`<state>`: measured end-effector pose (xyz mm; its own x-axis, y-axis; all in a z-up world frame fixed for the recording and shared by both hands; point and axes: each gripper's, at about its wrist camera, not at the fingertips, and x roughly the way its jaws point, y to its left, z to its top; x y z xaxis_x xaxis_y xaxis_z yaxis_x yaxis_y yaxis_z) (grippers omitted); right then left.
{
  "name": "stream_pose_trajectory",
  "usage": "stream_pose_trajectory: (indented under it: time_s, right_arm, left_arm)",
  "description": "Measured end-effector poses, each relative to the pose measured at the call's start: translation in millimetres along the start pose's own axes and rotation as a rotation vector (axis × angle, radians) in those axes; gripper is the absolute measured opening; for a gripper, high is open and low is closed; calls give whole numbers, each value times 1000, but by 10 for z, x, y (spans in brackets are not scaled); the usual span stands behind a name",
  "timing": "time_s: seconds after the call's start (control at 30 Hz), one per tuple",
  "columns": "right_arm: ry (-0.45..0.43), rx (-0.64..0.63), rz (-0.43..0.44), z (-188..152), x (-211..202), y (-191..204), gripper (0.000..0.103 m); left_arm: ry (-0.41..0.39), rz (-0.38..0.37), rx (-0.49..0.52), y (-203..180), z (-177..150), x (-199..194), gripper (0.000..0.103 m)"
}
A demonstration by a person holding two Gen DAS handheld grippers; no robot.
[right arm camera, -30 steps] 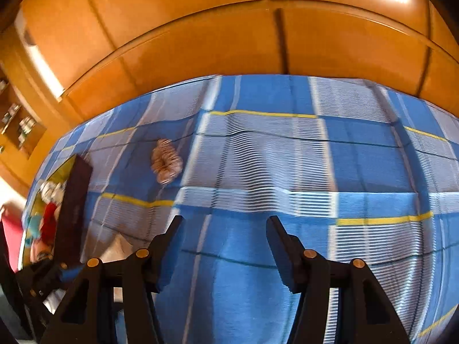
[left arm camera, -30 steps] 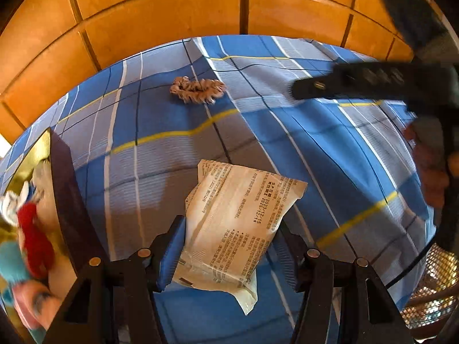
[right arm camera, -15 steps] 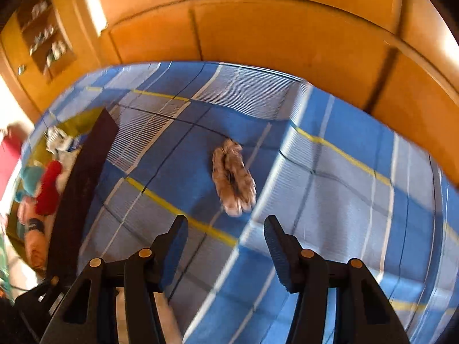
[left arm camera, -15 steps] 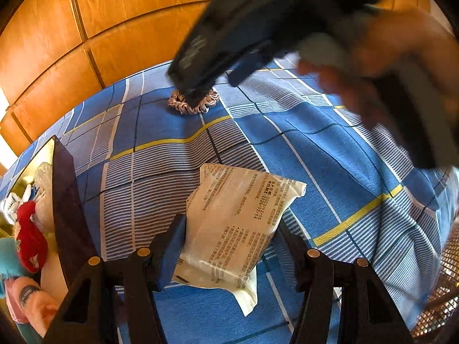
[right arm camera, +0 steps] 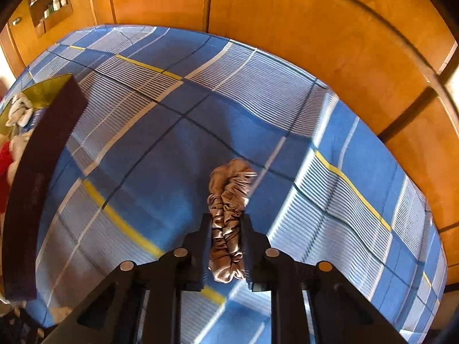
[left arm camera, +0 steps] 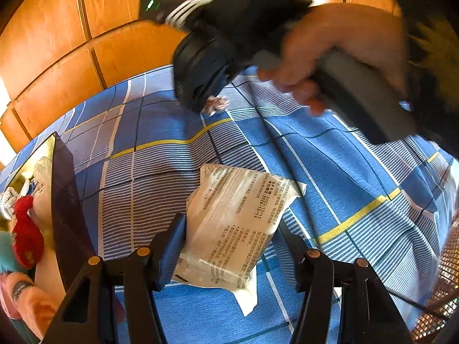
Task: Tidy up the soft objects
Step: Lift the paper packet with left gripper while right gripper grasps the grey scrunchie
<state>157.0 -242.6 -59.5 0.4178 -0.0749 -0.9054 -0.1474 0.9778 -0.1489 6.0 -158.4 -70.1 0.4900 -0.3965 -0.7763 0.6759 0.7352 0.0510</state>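
A pinkish-brown satin scrunchie [right arm camera: 228, 220] lies on the blue plaid sheet [right arm camera: 160, 160]. My right gripper [right arm camera: 226, 223] is shut on it, one finger on each side. In the left wrist view the right gripper's body [left arm camera: 206, 80] covers most of the scrunchie [left arm camera: 215, 104]. A white printed soft packet [left arm camera: 235, 226] lies on the sheet between the fingers of my left gripper [left arm camera: 232, 232], which is open around it.
A dark-walled box [left arm camera: 64, 200] stands at the left with plush toys [left arm camera: 24, 235] inside; it also shows in the right wrist view [right arm camera: 37, 177]. Orange wooden panels [right arm camera: 315, 43] rise behind the bed. A wire mesh basket [left arm camera: 441, 304] sits at the lower right.
My right gripper swung left across the bed to the scrunchie and shut on it. The left gripper has stayed open around the packet.
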Motion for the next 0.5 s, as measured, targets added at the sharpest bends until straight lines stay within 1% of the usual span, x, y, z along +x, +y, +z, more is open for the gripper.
stream_pose_trajectory:
  time_s: [0.13,0.17,0.23,0.33,0.43,0.5]
  right_arm:
    - [-64,70,25,-317,-364,-134,17]
    - [-71,97,32,-455,-452,-193,17]
    - [-59,140,48,-668,-521,-257,17]
    - [-20,195,39,-1044,-514,-348,17]
    - [10,246,38,-1278,-427,-366,19]
    - [-27,284,55,-1363,-438,-411,20]
  left_arm:
    - [-4,6,-1,1,-10,12,60]
    - [-4,7,-2,-3,-15,12,60]
    - [-6,8,-7,-7,-26,8,60]
    - [-6,11,-9,6,-35,5,60]
    - [-2,13,-11,-13,-29,-13,60]
    - [3,14,-15,-10,-22,-19,59]
